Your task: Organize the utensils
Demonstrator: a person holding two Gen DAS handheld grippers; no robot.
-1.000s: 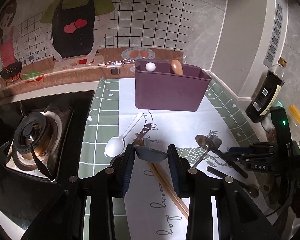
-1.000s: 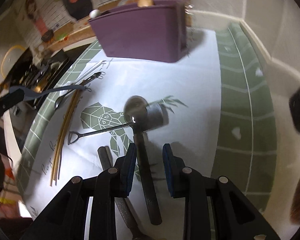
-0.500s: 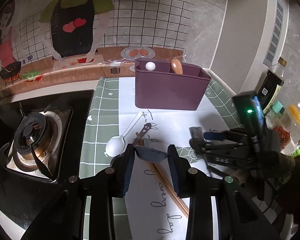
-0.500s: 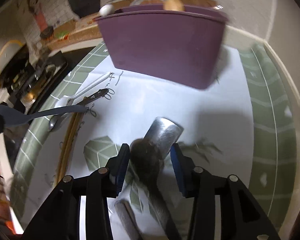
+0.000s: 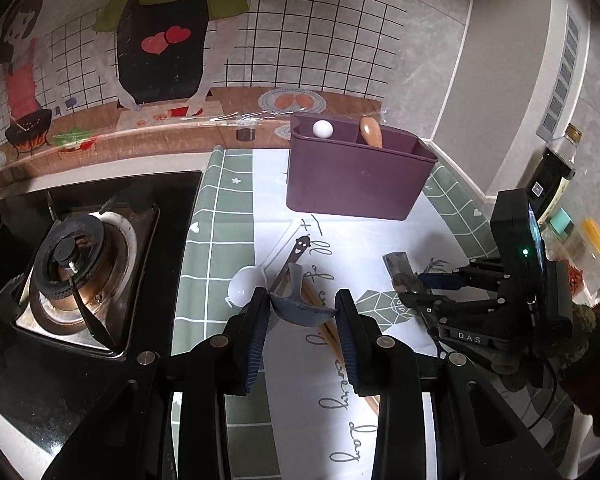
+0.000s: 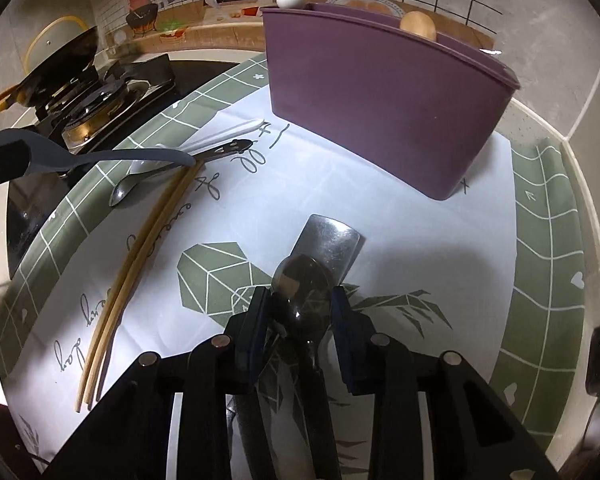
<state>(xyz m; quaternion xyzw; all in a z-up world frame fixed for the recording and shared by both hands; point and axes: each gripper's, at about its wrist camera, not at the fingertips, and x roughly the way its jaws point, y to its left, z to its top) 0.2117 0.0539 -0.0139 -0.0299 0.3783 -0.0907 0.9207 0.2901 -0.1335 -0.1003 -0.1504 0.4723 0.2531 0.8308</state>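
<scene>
Left gripper (image 5: 302, 310) is clamped on the bowl of a grey-blue spoon (image 5: 298, 307), held above the cloth; its handle points away toward the purple utensil caddy (image 5: 352, 180). In the right wrist view that spoon (image 6: 112, 156) hangs over the left part of the cloth with the handle tip above the other cutlery.

Right gripper (image 6: 298, 312) has its jaws around the bowl of a steel spoon (image 6: 302, 284); they have just been closing, and the pads look to be against its sides. The spoon bowl overlaps a flat steel spatula blade (image 6: 332, 240) lying on the white middle of the tablecloth (image 6: 420, 240). Two dark handles run back under the gripper; can't tell which belongs to which.

Caddy stands at the far edge of the cloth, near the wall. A white round-ended utensil (image 5: 323, 129) sits in its left compartment, a wooden one (image 5: 371, 131) in the next.

Still loose on the cloth's left side: pair of wooden chopsticks (image 6: 140, 252), white plastic spoon (image 5: 244, 288), small metal spoon with a smiley handle (image 6: 204, 156).

Gas hob (image 5: 76, 264) sits left of the cloth. A dark sauce bottle (image 5: 552, 176) stands by the right wall.
</scene>
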